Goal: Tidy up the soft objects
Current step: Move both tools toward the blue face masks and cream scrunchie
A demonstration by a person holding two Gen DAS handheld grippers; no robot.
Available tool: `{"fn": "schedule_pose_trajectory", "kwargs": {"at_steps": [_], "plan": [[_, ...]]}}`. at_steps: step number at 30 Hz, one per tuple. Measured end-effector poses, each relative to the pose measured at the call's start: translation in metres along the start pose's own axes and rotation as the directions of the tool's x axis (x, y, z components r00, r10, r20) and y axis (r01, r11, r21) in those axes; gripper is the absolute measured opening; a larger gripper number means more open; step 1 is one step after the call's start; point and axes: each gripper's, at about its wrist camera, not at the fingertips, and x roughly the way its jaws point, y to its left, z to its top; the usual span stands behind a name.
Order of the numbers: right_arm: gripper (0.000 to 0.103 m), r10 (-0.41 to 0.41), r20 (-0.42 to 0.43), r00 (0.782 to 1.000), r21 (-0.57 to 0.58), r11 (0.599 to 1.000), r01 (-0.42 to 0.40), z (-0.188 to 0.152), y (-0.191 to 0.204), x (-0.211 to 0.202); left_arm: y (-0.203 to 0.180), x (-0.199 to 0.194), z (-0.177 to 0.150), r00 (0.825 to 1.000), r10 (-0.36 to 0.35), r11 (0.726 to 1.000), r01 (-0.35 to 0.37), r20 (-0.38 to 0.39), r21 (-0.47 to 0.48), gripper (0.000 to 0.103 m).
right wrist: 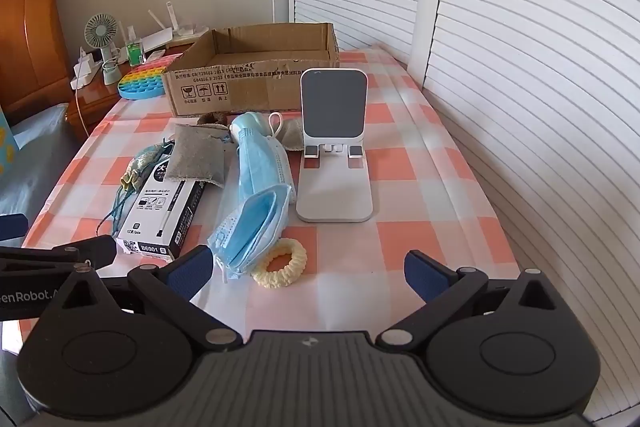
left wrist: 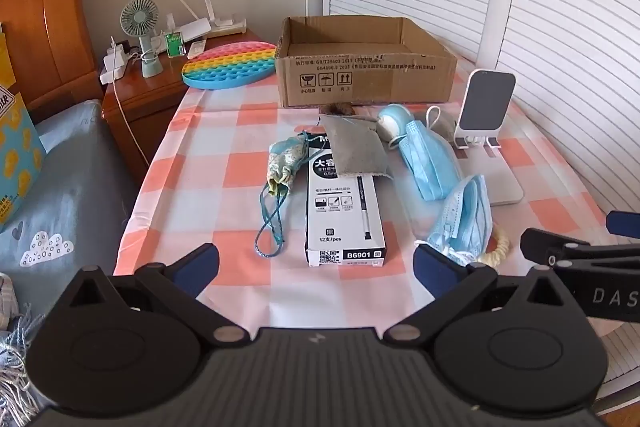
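Soft things lie on the checked tablecloth [left wrist: 192, 187]: two blue face masks [left wrist: 464, 215] [right wrist: 256, 223], a grey cloth pouch [left wrist: 354, 147] [right wrist: 196, 157], a floral drawstring bag [left wrist: 286, 163] [right wrist: 138, 165], a cream scrunchie [right wrist: 282, 265] and a brown scrunchie [left wrist: 338, 110]. An open cardboard box [left wrist: 364, 79] [right wrist: 240, 87] stands behind them. My left gripper [left wrist: 316, 267] is open and empty over the near edge, in front of the pen box [left wrist: 344, 211]. My right gripper [right wrist: 308, 273] is open and empty, just short of the cream scrunchie.
A white phone stand [right wrist: 334, 147] [left wrist: 486, 115] stands right of the masks. A light blue roller [left wrist: 394, 121] lies by the box. A rainbow pop toy [left wrist: 230, 67] sits at the table's far left. A bedside cabinet [left wrist: 136, 99] with a fan and a bed stand on the left; louvred doors [right wrist: 520, 67] on the right.
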Motion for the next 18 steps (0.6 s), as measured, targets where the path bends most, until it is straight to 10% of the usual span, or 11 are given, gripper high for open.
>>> {"fn": "schedule_pose_trajectory", "kwargs": {"at_steps": [18], "plan": [[0.103,0.009,0.005,1.000,-0.009,1.000,-0.009,0.000,0.003,-0.003,0.002,0.000,-0.002,1.000,-0.002,1.000,0.002,-0.018,-0.009,0.102]]}}
